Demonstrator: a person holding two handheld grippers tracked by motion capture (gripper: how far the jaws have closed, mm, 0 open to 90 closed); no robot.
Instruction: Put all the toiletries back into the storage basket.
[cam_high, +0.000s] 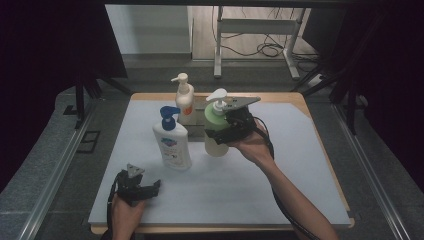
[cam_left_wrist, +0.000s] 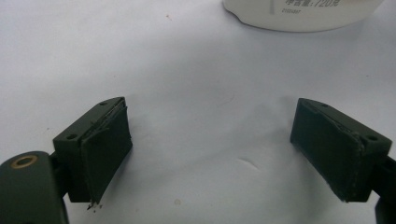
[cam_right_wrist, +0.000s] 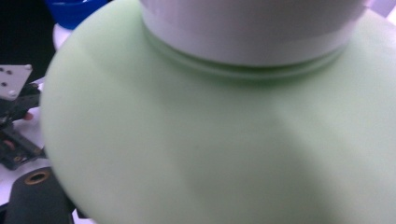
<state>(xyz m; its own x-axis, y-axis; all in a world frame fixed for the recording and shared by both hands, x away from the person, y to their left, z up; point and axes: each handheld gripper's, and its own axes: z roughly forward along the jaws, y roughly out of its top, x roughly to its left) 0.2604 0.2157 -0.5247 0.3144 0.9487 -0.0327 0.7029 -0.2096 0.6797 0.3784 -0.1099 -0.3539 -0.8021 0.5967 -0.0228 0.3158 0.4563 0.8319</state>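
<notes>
We had the right gripper (cam_high: 223, 131) clamped around the upper body of the green bottle (cam_high: 215, 131), its jaws spread nearly as wide as they go because the bottle is broad. Holding it high, just under the white pump (cam_high: 218, 98), likely kept the bottle upright and steady near the middle of the table (cam_high: 300, 165), a little toward the far edge. The left gripper (cam_high: 145, 189) sat near the near left corner with its jaws wide apart and nothing between them, probably parked out of the way.

From the high view we could place the white bottle with the blue pump (cam_high: 171, 140) just left of the green one, and the cream bottle (cam_high: 184, 100) behind, close to the far edge. The right gripper view gave us the green shoulder (cam_right_wrist: 210, 149) and pump collar (cam_right_wrist: 252, 32) pressed close. The left gripper view showed bare tabletop (cam_left_wrist: 196, 93) between the pads (cam_left_wrist: 105, 149) and the base of the white bottle (cam_left_wrist: 299, 14) ahead.
</notes>
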